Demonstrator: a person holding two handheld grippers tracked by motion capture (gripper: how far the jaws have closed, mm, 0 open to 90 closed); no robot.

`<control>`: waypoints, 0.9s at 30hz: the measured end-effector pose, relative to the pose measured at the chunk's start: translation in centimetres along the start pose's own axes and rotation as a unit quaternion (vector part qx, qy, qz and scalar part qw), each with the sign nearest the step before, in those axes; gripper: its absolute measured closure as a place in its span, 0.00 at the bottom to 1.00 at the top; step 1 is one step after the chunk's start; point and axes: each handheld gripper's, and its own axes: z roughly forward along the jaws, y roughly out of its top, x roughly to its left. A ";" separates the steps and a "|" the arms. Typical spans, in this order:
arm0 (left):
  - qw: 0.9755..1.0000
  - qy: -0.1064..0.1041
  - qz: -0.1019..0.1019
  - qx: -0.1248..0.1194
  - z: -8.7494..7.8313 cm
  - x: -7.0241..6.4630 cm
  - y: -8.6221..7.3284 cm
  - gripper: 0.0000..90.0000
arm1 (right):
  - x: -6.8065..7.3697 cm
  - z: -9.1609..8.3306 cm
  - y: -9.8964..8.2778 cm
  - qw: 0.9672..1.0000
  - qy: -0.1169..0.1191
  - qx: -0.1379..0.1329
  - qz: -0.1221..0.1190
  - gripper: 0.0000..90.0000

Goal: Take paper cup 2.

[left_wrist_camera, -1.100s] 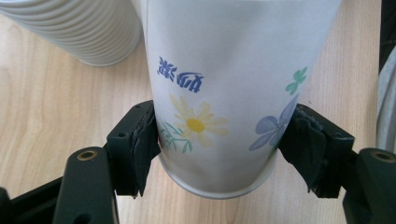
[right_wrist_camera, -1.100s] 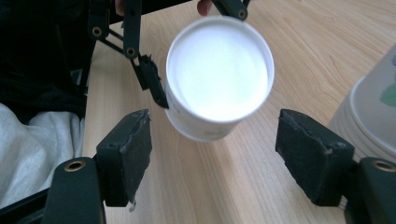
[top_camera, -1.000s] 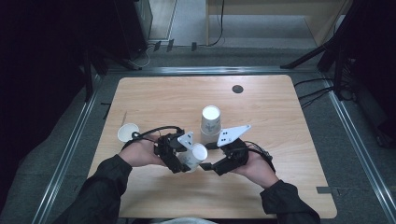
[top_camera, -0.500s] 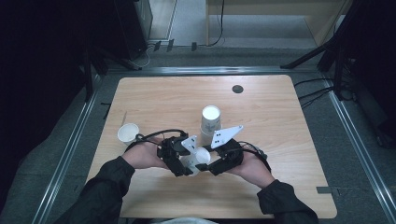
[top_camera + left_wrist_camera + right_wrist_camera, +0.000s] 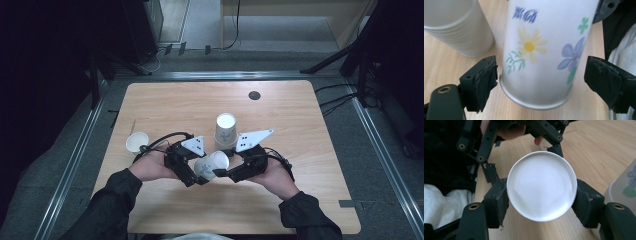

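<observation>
A white paper cup with painted flowers [image 5: 212, 164] lies level between my two grippers, just above the table. My right gripper [image 5: 541, 197] is shut on it near its closed base [image 5: 541, 185], a pad pressed on each side. My left gripper [image 5: 541, 75] stands around the cup's rim end [image 5: 536, 100]. Its jaws have just been opening: the right pad [image 5: 601, 77] is clear of the wall and the left pad [image 5: 485, 77] sits right beside it. In the high view the left gripper [image 5: 199, 173] and the right gripper [image 5: 223, 171] face each other.
A stack of upturned flowered cups [image 5: 226, 131] stands just behind the grippers, close to the held cup [image 5: 456, 27]. A single white cup [image 5: 137, 142] stands at the left of the wooden table [image 5: 300, 190]. A small black disc [image 5: 254, 95] lies at the back right.
My right gripper has moved in a little to the left and closed on the cup. My left gripper's jaws have spread apart off the cup's sides.
</observation>
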 end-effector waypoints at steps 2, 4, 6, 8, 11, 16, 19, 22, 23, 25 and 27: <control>1.000 -0.005 -0.006 -0.025 -0.4 0.1 -0.1 0.13 | 0.1 -0.3 0.1 1.000 0.003 -0.009 0.001 0.39; 0.999 -0.009 -0.013 -0.041 -0.6 0.1 -0.3 0.14 | 0.2 -0.5 0.2 1.000 0.006 -0.018 0.002 0.39; 0.999 -0.008 -0.016 -0.048 -0.6 0.0 -0.3 0.14 | 0.4 -0.7 0.5 1.000 0.007 -0.027 0.000 0.39; 0.998 -0.011 -0.017 -0.059 -0.6 0.0 -0.4 0.14 | 0.5 -0.9 0.6 0.999 0.008 -0.035 -0.001 0.39; 0.997 -0.003 -0.008 -0.074 -0.5 -0.2 -0.4 0.15 | 0.5 -1.0 0.7 0.999 0.013 -0.043 0.000 0.39; 0.995 -0.011 -0.013 -0.093 -0.2 -0.3 -0.5 0.17 | 0.6 -0.9 0.8 0.998 0.022 -0.055 0.003 0.39; 0.995 -0.018 -0.009 -0.099 -0.3 -0.4 -0.6 0.24 | 0.6 -0.9 0.8 0.998 0.022 -0.054 0.002 0.39; 0.995 -0.013 -0.002 -0.103 -0.5 -0.6 -0.6 0.27 | 0.5 -0.9 0.8 0.998 0.027 -0.057 0.007 0.39; 0.995 -0.012 -0.001 -0.103 -0.5 -0.6 -0.6 0.27 | 0.5 -0.9 0.8 0.998 0.026 -0.057 0.007 0.39; 0.995 -0.012 0.002 -0.100 -0.5 -0.6 -0.6 0.29 | 0.5 -0.9 0.7 0.998 0.027 -0.055 0.006 0.39; 0.996 -0.011 0.003 -0.093 -0.4 -0.7 -0.5 0.30 | 0.5 -0.9 0.7 0.998 0.026 -0.053 0.006 0.39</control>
